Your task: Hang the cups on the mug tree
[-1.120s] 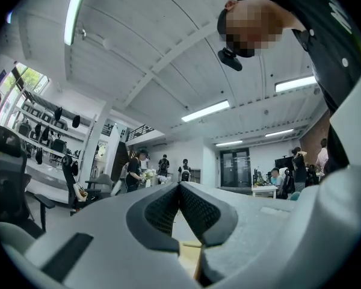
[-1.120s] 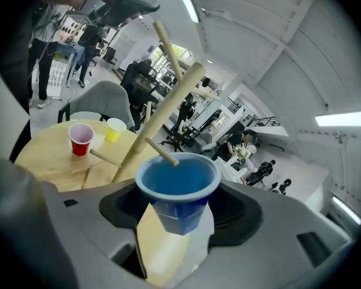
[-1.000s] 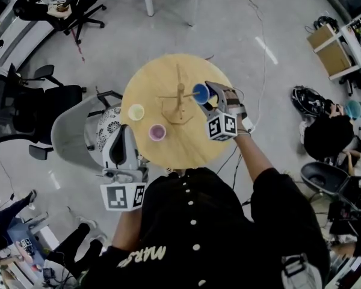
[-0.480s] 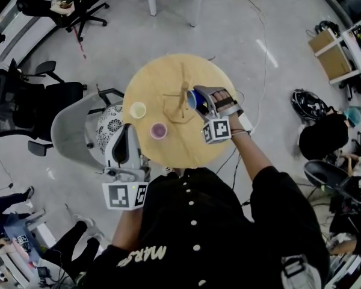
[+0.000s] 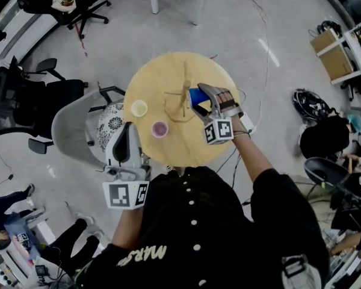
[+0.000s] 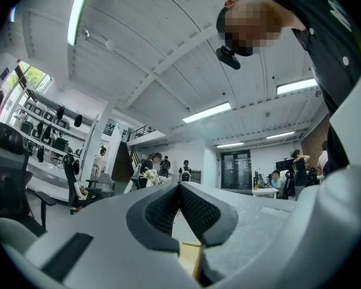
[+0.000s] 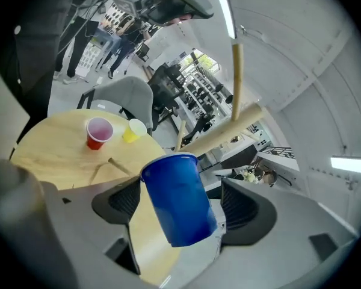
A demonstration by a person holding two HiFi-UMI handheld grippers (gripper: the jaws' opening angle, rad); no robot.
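A wooden mug tree (image 5: 182, 99) stands in the middle of the round wooden table (image 5: 168, 152). A blue cup (image 7: 177, 197) hangs tilted, its rim against a peg (image 7: 228, 128) of the tree. My right gripper (image 7: 180, 192) is around the cup with its jaws opening, and a gap shows at the right pad. In the head view the blue cup (image 5: 197, 96) sits just right of the trunk, inside the right gripper (image 5: 201, 100). A yellow cup (image 5: 139, 108) and a pink-red cup (image 5: 159, 129) stand upright on the table's left. My left gripper (image 5: 126, 130) is shut and empty, off the table's near-left edge.
A grey chair (image 5: 78, 131) with a patterned cushion stands at the table's left, beside the left gripper. Black office chairs (image 5: 24, 107) stand farther left. Cables run over the floor right of the table. Bags and boxes (image 5: 325, 53) lie at the far right.
The right gripper carried the blue cup left to the mug tree, the cup tipped onto a peg, and the jaws have widened. The left gripper stayed put.
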